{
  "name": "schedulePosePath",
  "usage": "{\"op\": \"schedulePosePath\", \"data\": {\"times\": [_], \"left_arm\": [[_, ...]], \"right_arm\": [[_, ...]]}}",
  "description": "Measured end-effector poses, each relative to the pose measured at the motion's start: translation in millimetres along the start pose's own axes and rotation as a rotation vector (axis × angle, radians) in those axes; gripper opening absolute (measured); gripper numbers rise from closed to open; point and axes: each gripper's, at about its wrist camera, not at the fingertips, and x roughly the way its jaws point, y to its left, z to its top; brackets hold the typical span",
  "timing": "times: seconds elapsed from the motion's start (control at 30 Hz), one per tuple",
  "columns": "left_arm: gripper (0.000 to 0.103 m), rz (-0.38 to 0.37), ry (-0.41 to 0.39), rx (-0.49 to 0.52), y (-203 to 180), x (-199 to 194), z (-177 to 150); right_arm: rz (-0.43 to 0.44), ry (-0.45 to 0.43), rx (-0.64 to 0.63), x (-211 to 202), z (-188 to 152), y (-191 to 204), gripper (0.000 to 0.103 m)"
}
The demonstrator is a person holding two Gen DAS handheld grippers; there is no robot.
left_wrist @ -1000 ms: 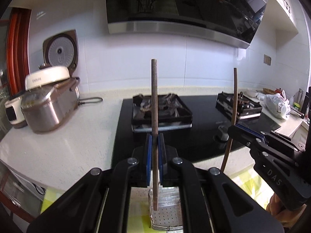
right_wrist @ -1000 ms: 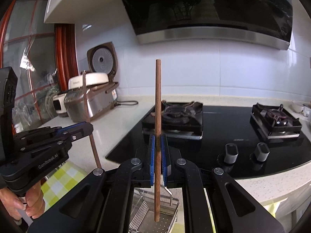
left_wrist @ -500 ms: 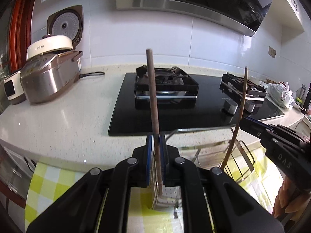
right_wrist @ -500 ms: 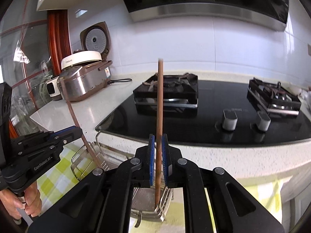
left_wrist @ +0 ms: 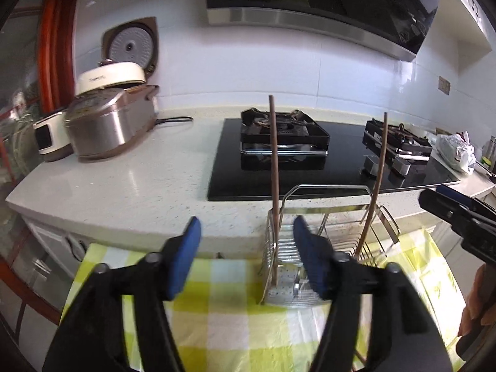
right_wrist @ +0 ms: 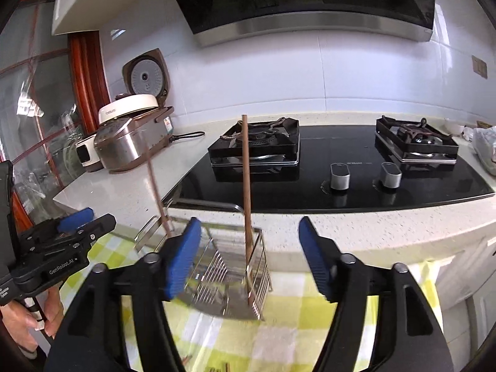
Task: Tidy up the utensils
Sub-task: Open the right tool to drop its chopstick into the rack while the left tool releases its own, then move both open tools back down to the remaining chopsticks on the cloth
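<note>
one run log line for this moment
step: chopsticks dropped in rack | left gripper: opening, nothing held | right gripper: opening, nothing held | left chopstick: in rack | right chopstick: in rack

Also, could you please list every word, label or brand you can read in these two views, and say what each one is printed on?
"GenRobot.AI": on the side of the left tongs, seen from the right wrist view.
Small white print lower on the same tool: cut off, unreadable.
Brand word on the white lid of the rice cooker: too blurred to read.
Sticker on the cooker's side: too small.
Print between the knobs on the stove: too small.
</note>
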Motion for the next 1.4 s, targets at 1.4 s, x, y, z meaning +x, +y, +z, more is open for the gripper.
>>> {"op": "schedulePosePath", "data": {"times": [1.4], "left_arm": [[0.093,-0.005,0.219,0.015,12,-101,-218]], "right_arm": [[-0.025,0.275,0.039,-91,-212,-26,0.084]]}}
